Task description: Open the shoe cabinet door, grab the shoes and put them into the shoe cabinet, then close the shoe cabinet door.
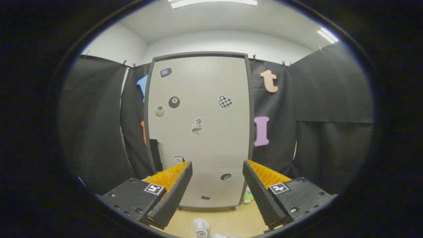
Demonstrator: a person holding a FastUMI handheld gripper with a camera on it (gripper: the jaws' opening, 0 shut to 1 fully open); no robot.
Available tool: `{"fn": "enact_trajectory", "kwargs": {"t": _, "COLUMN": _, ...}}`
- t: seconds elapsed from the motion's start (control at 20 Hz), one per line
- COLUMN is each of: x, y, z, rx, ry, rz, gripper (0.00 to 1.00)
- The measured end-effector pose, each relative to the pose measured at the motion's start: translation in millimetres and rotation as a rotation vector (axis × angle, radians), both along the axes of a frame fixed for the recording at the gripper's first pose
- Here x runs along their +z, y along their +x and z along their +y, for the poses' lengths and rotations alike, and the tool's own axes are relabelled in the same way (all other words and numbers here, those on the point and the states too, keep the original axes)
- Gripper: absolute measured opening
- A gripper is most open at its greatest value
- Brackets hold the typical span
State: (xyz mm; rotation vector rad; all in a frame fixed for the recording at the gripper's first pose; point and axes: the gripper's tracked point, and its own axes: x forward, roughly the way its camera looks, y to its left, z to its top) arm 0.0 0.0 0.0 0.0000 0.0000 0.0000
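Gripper: its two fingers stand spread wide apart with nothing between them, raised in front of the shoe cabinet and aimed at the lower half of its door.

Shoes: a white shoe with dark markings lies on the floor below the fingers, on the near side of the shoe cabinet and apart from its base. A second pale shape just beside it to the right is cut off, so I cannot tell if it is the other shoe.

Floor: tan and smooth, running from the shoes up to the foot of the shoe cabinet.

Shoe cabinet: tall, upright, with a dark frame around one flat beige door. The door is closed, so what it holds inside cannot be seen.

Door look: several small stickers are scattered over the beige face, among them a black billiard ball, a pale ball beside it, a checkered heart towards the right side, and a few small dark ones lower down.

Green object: a small green and pink thing on the floor at the shoe cabinet's lower right corner, partly hidden by the right finger; too small to tell what it is.

Booth wall: black cloth hangs on either side of the shoe cabinet and behind it.

Ceiling lights: bright strips above the shoe cabinet, on a white ceiling.
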Motion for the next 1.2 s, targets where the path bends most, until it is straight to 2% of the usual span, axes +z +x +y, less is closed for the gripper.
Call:
{"fn": "enact_trajectory", "kwargs": {"t": 0.65, "x": -6, "y": 11, "z": 15, "rx": -0.017, "ry": -0.002, "rz": 0.009, "gripper": 1.00}}
{"fn": "enact_trajectory", "kwargs": {"t": 0.95, "x": -20, "y": 38, "z": 54, "rx": 0.040, "ry": -0.002, "rz": 0.032, "gripper": 1.00}}
{"fn": "enact_trajectory", "kwargs": {"t": 1.2, "x": -39, "y": 74, "z": 111, "rx": 0.108, "ry": 0.022, "rz": 0.060, "gripper": 1.00}}
